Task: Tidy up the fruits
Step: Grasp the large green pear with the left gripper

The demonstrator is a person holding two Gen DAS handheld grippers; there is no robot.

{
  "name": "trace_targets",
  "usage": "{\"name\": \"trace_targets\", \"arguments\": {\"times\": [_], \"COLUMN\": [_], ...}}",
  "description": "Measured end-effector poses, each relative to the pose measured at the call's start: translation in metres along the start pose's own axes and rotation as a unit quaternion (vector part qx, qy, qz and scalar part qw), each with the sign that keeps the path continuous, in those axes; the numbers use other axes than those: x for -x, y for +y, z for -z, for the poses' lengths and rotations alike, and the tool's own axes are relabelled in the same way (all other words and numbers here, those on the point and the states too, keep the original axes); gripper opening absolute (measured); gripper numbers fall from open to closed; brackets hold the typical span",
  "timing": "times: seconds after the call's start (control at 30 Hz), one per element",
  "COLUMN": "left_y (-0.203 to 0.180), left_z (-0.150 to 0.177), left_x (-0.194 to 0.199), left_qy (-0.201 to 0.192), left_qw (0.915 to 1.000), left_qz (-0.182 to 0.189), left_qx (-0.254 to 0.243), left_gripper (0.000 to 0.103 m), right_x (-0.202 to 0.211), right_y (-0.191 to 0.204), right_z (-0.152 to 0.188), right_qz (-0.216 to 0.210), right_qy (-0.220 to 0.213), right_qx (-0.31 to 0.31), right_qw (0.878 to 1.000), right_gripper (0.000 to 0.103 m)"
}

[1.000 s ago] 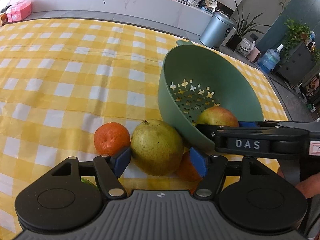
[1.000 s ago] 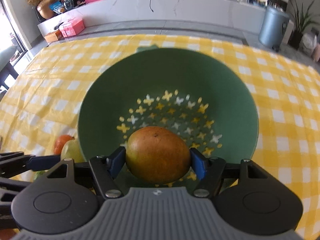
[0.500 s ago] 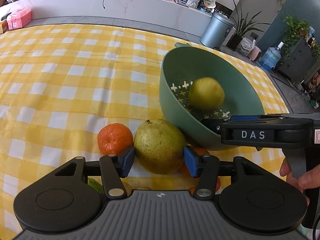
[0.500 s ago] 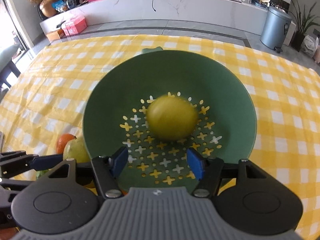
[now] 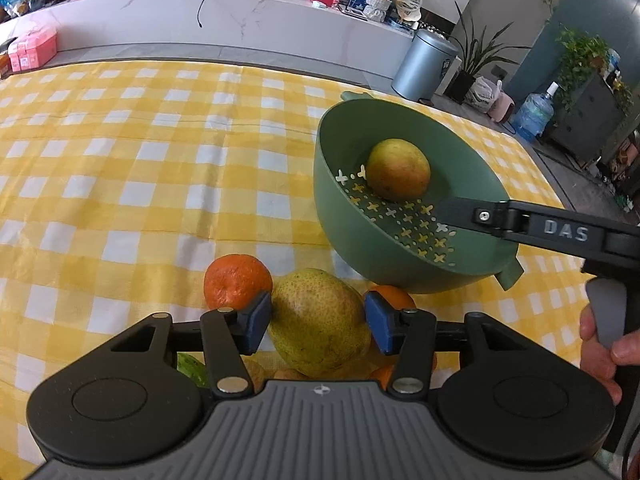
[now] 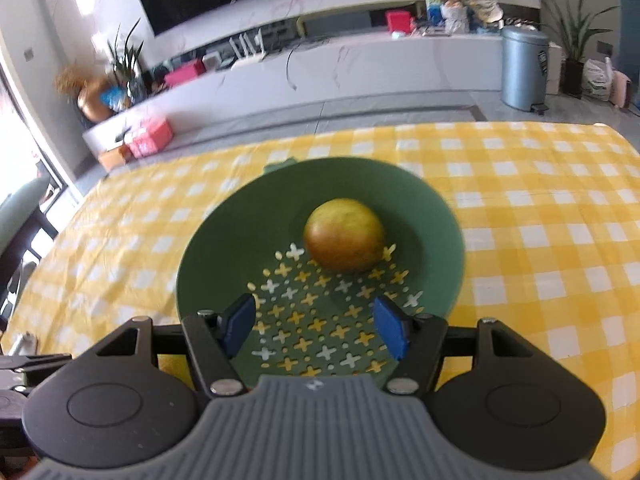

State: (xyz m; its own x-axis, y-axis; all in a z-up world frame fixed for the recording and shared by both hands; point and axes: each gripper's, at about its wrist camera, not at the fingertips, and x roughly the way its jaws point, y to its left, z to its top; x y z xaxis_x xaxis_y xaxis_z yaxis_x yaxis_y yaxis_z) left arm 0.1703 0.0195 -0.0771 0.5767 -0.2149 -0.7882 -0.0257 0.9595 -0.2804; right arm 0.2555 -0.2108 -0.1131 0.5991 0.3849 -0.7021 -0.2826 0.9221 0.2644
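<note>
My left gripper [image 5: 316, 322] has its blue pads [image 5: 256, 322] pressed on either flank of a speckled yellow-green pear [image 5: 318, 322] at lower centre of the left wrist view; the jaws have just been closing and now clamp it. An orange tangerine [image 5: 236, 286] sits just beside the pear to the left, another orange fruit [image 5: 390, 294] peeks out behind the right pad (a green one is barely visible lower left). In the green colander [image 5: 340, 152] at right of centre lies a red-yellow mango [image 5: 398, 168].

A second ago my right gripper [image 6: 316, 330] held that mango between its jaws; now its jaws stand apart with nothing between them, and the mango has rolled to the far side of the perforated floor. In the right wrist view the colander sits further away and lower in the frame than before.

The worktop [image 5: 120, 168] wears a yellow-and-white checked cloth. Behind it run a white marble ledge [image 5: 240, 20], a grey bin [image 5: 424, 64] and potted plants [image 5: 580, 56].
</note>
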Motion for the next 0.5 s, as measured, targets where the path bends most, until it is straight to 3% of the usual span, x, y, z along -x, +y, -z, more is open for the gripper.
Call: {"name": "trace_targets", "arguments": {"times": [0.33,0.4,0.5], "left_y": [0.000,-0.006,-0.024], "left_z": [0.000,0.002,0.010], "left_x": [-0.009,-0.009,-0.012], "left_qy": [0.019,0.026,0.033], "left_qw": [0.9998,0.9996,0.9946], "left_qz": [0.002,-0.008,-0.035], "left_qx": [0.009,-0.012,-0.092], "left_gripper": [0.082,0.082,0.081], "right_x": [0.015,0.013,0.010], "right_y": [-0.007,-0.009,-0.013], "right_z": [0.005,0.006,0.007], "right_qz": [0.012,0.013,0.016], "right_qy": [-0.052,-0.052,-0.048], "right_qx": [-0.005,-0.009,-0.013], "right_qw": [0.999,0.999,0.999], "right_gripper": [0.064,0.065,0.065]}}
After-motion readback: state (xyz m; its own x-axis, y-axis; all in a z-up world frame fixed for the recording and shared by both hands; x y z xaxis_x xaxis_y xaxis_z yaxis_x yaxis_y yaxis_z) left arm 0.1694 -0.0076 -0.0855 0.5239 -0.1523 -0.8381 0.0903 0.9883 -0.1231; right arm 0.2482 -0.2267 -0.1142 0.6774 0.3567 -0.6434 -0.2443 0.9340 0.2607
